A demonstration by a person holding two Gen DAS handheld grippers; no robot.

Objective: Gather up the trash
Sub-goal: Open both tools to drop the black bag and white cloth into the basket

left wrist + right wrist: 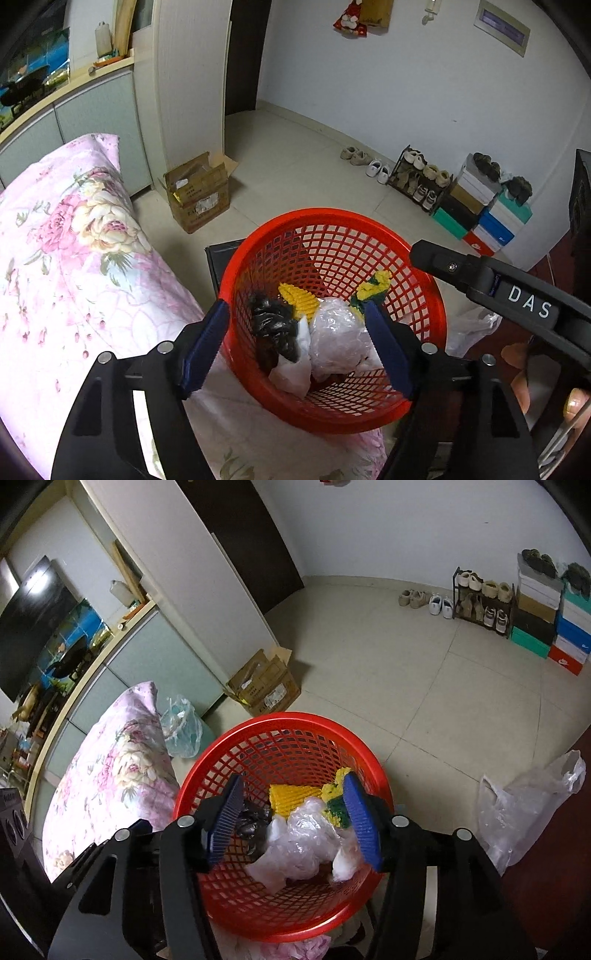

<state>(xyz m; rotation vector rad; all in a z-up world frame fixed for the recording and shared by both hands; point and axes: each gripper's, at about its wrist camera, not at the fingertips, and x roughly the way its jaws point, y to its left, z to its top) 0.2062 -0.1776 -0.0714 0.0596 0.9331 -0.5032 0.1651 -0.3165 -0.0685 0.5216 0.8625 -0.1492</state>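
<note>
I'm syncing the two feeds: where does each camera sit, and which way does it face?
Left wrist: on the left tongs, looking down into the red plastic mesh basket; open blue pads, right tongs and fingers show.
Right wrist: on the right tongs, above the same basket; open blue pads show.
Shared: basket, cardboard box.

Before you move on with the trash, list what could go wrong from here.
1. The red basket seems to sit partly on the soft floral quilt, so a nudge may tip it.
2. Both the left gripper and right gripper hang open over the basket; they could collide.
3. The loose clear bag on the floor may get missed.
</note>
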